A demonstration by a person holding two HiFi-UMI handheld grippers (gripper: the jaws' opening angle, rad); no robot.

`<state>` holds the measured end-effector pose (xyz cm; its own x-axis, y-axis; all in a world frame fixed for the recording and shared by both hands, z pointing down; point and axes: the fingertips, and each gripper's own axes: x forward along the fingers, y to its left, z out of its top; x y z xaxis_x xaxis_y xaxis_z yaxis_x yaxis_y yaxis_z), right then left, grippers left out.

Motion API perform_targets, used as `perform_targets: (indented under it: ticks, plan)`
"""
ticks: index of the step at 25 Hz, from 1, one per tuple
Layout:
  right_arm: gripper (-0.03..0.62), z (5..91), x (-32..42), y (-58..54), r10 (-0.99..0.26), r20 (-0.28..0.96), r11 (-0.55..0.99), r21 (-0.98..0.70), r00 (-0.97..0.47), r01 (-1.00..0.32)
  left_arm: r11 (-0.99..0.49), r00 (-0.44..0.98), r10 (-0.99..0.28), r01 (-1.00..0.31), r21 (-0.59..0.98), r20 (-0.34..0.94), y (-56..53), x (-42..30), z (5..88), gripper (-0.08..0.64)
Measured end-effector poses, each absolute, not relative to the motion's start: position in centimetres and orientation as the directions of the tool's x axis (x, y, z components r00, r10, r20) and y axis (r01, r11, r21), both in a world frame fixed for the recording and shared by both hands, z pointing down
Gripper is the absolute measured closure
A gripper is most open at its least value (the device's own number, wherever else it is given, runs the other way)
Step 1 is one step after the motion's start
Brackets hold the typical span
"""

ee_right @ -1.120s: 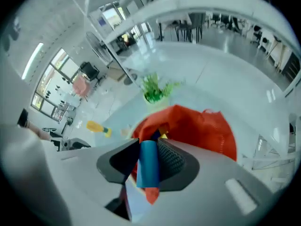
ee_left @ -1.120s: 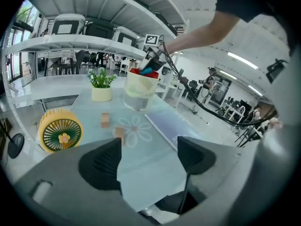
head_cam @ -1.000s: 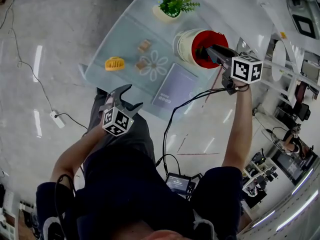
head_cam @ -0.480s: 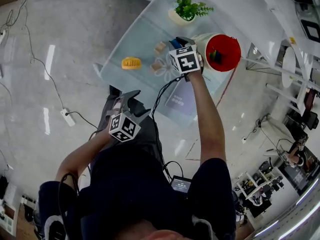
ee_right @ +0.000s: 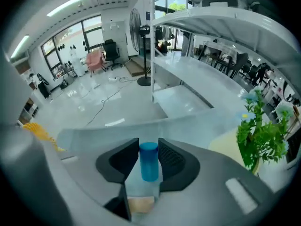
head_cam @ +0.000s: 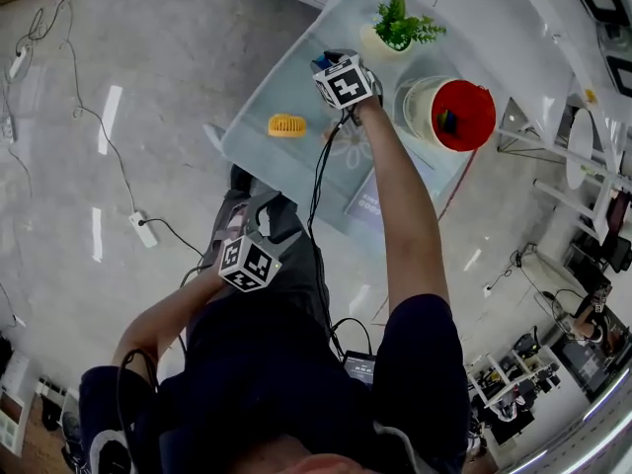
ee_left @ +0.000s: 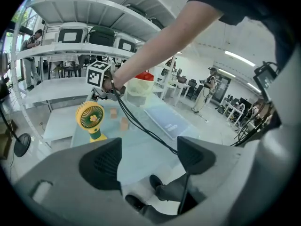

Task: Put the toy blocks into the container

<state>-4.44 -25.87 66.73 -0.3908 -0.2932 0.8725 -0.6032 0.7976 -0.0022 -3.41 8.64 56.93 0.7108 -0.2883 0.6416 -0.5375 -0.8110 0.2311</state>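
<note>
left claw (head_cam: pixel 259 203) first, closest in, hanging low by the person's legs with its jaws spread wide and nothing between them, so it's idle for now. up onto the glass table (head_cam: pixel 286 87): one purple booklet (head_cam: pixel 370 203) at the near edge, one little yellow fan (head_cam: pixel 287 124) off to the left, and in the left gripper view two tan wooden blocks (ee_left: pixel 113 112) (ee_left: pixel 124 123) sitting close together just past that fan. reaching over them is the right claw (head_cam: pixel 328 59), out at the far side of the table, jaws opening, and standing upright on the glass right between the pads is one blue cylinder block (ee_right: pixel 149 161). the pads look to sit just beside it rather than squeezing, so i'd call that a pick lining up, not a grip. further right, the container (head_cam: pixel 423 97), one cream bucket with a red inside, already has at least one dark block (head_cam: pixel 446 121) in it; how many more sit inside i can't tell. beyond that, one potted plant (head_cam: pixel 400 30). the tally as i read it: at least one block in, three left on the table, the blue cylinder next in line and the two tan ones after it. early going, i'd judge.
</note>
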Motion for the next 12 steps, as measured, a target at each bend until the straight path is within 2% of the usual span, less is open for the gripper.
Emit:
perform_targets:
  ticks: [3, 4, 5, 7, 12]
  plan:
    - [0.405, 66.4, -4.2, -25.2, -0.305, 0.859, 0.781, -0.022, -0.412, -0.625, -0.802, 0.704, -0.306, -0.554, 0.225, 0.640, 8.9, -4.9, 56.5, 0.176]
    - [0.407, 65.1, -4.0, -25.2, -0.333, 0.840, 0.768, -0.021, -0.427, -0.640, -0.802, 0.705, -0.314, -0.556, 0.220, 0.636, 8.9, -5.5, 56.3, 0.176]
    - [0.411, 63.2, -3.6, -25.3, -0.376, 0.816, 0.753, -0.006, -0.439, -0.658, -0.803, 0.707, -0.323, -0.556, 0.213, 0.629, 8.9, -6.1, 55.9, 0.177]
    - [0.462, 58.3, -2.2, -24.6, -0.477, 0.754, 0.713, 0.033, -0.450, -0.700, -0.811, 0.718, -0.337, -0.550, 0.199, 0.609, 9.1, -7.4, 54.9, 0.185]
    - [0.474, 45.1, 1.2, -15.2, -0.637, 0.559, 0.612, -0.050, -0.530, -0.789, -0.852, 0.771, -0.374, -0.506, 0.138, 0.516, 9.8, -10.0, 50.5, 0.204]
